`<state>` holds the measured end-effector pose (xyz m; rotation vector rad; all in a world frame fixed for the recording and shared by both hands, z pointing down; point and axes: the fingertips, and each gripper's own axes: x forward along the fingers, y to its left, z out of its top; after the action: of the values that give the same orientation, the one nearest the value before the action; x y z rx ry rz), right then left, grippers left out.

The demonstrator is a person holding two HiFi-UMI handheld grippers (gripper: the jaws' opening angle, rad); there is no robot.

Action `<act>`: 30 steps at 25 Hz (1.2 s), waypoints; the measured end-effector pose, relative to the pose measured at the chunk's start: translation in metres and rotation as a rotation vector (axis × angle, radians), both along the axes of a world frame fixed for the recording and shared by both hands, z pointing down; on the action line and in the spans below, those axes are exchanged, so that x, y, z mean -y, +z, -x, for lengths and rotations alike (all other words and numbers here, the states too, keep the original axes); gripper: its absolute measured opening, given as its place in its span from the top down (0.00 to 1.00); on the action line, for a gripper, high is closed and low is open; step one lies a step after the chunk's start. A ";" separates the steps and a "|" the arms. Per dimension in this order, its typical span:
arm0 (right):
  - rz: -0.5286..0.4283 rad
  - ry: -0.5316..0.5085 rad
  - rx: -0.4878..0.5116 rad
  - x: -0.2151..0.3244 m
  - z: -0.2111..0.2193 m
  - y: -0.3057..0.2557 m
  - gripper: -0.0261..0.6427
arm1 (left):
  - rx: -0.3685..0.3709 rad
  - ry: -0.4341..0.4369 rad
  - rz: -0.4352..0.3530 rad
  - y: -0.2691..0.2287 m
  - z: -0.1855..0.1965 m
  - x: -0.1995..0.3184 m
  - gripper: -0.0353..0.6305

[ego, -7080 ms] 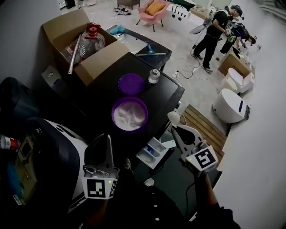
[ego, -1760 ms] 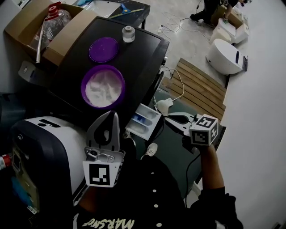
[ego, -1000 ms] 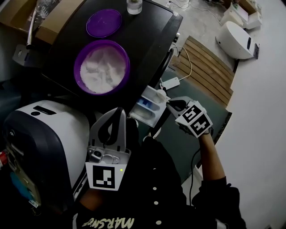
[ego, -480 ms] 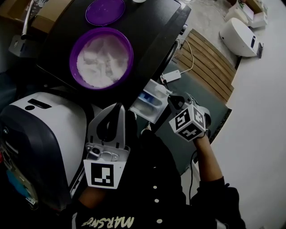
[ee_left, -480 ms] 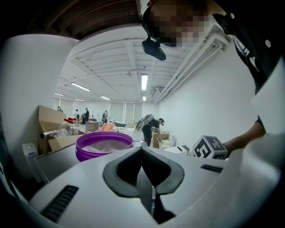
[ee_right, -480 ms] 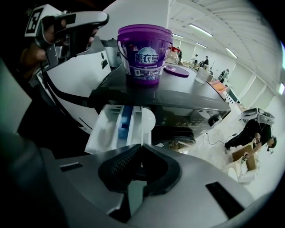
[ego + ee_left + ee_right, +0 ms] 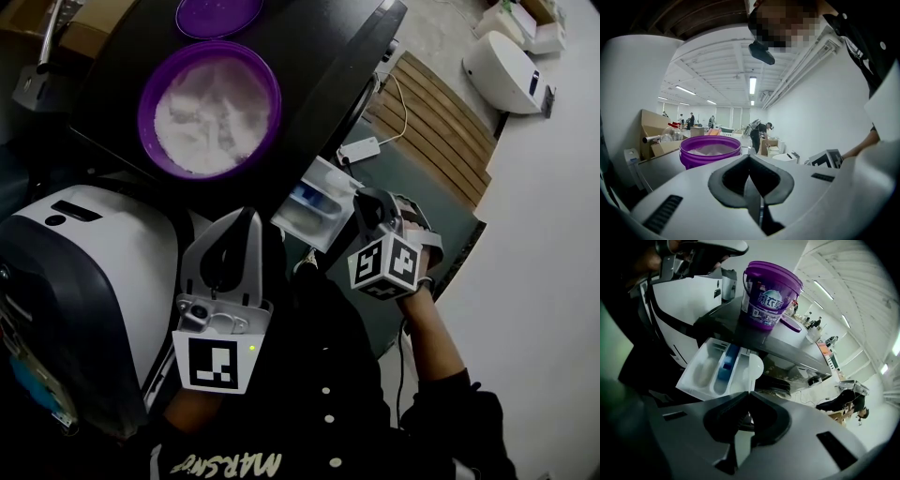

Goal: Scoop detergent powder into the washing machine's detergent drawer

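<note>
In the right gripper view my right gripper is shut on the handle of a white scoop. The scoop's bowl hangs over the right-hand compartment of the white detergent drawer, which is pulled out of the black washing machine. The head view shows that gripper right beside the drawer. A purple bucket of white powder stands open on the machine top. My left gripper is held upright near my body, shut and empty, with its tips pointing toward the bucket.
The purple lid lies behind the bucket. A white and dark appliance stands at the left. Right of the machine lie a green floor mat, a wooden slat platform and a white round device. People work far off.
My right gripper has carried the scoop from the floor side up to the drawer and turned its wrist over. The left gripper has stayed still.
</note>
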<state>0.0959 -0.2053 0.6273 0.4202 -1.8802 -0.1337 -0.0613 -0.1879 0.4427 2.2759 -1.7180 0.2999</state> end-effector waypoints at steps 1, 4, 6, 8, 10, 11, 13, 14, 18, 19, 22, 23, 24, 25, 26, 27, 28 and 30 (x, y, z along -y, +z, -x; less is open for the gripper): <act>-0.031 -0.016 -0.015 0.001 0.000 0.000 0.91 | -0.002 -0.002 -0.001 0.001 0.000 0.000 0.93; -0.123 -0.064 -0.063 0.003 -0.002 0.000 0.91 | -0.008 -0.007 0.005 0.003 0.000 -0.001 0.93; -0.178 -0.085 -0.079 0.004 -0.002 -0.003 0.91 | -0.007 -0.007 0.007 0.004 0.000 -0.003 0.93; -0.241 -0.105 -0.088 0.006 -0.001 -0.006 0.91 | -0.008 -0.008 0.009 0.005 0.000 -0.004 0.93; -0.307 -0.135 -0.105 0.008 0.001 -0.007 0.91 | -0.012 -0.011 0.013 0.006 0.001 -0.004 0.93; -0.329 -0.150 -0.112 0.008 0.002 -0.007 0.91 | -0.014 -0.013 0.014 0.006 0.001 -0.005 0.93; -0.350 -0.169 -0.120 0.006 0.002 -0.005 0.91 | -0.015 -0.017 0.012 0.006 0.002 -0.005 0.93; -0.360 -0.175 -0.121 0.006 0.002 -0.005 0.91 | -0.014 -0.020 0.012 0.007 0.003 -0.005 0.93; -0.426 -0.187 -0.118 0.008 0.005 -0.011 0.91 | -0.017 -0.030 0.015 0.008 0.005 -0.006 0.93; -0.437 -0.189 -0.112 0.008 0.006 -0.012 0.91 | -0.017 -0.031 0.014 0.008 0.005 -0.007 0.93; -0.443 -0.186 -0.103 0.006 0.007 -0.012 0.91 | -0.018 -0.033 0.012 0.008 0.004 -0.008 0.93; -0.442 -0.183 -0.103 0.006 0.006 -0.012 0.91 | -0.018 -0.033 0.011 0.007 0.004 -0.008 0.93; -0.441 -0.181 -0.103 0.006 0.006 -0.012 0.91 | -0.019 -0.033 0.011 0.007 0.004 -0.008 0.93; -0.437 -0.181 -0.102 0.006 0.006 -0.012 0.91 | -0.018 -0.033 0.012 0.007 0.004 -0.008 0.93; -0.426 -0.179 -0.098 0.005 0.006 -0.010 0.91 | -0.017 -0.033 0.013 0.007 0.004 -0.008 0.93; -0.407 -0.173 -0.090 0.004 0.007 -0.009 0.91 | -0.017 -0.034 0.014 0.007 0.004 -0.009 0.93; -0.382 -0.161 -0.075 0.002 0.007 -0.007 0.91 | -0.017 -0.034 0.013 0.007 0.003 -0.009 0.93; -0.321 -0.118 -0.029 0.000 0.007 -0.007 0.91 | -0.016 -0.031 0.008 0.006 0.002 -0.008 0.93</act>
<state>0.0892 -0.2055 0.6206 0.5215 -1.8585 -0.5227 -0.0637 -0.1798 0.4484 2.2378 -1.7398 0.2806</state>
